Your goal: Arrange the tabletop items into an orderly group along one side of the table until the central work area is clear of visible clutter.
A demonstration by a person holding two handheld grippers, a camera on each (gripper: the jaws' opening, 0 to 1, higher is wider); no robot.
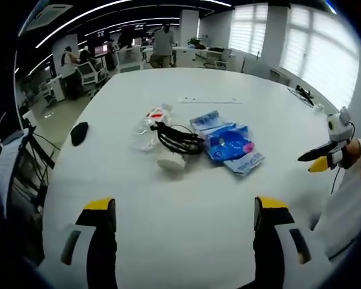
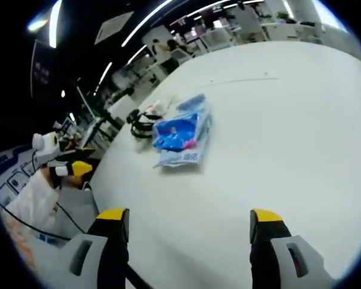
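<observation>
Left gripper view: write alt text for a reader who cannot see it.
A clutter of items sits mid-table on a white table: a blue packet, black cable, clear plastic bag. The left gripper is open in front; the right gripper enters from the right.

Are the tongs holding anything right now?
No. The left tongs and right tongs are both open with nothing between them; the blue packets lie untouched on the white table.

blue packet [image 1: 231, 143] print: too small to read
clear bag [image 1: 147, 127] contents: unclear
black cable coil [image 2: 139, 124]: partly behind blue packet
</observation>
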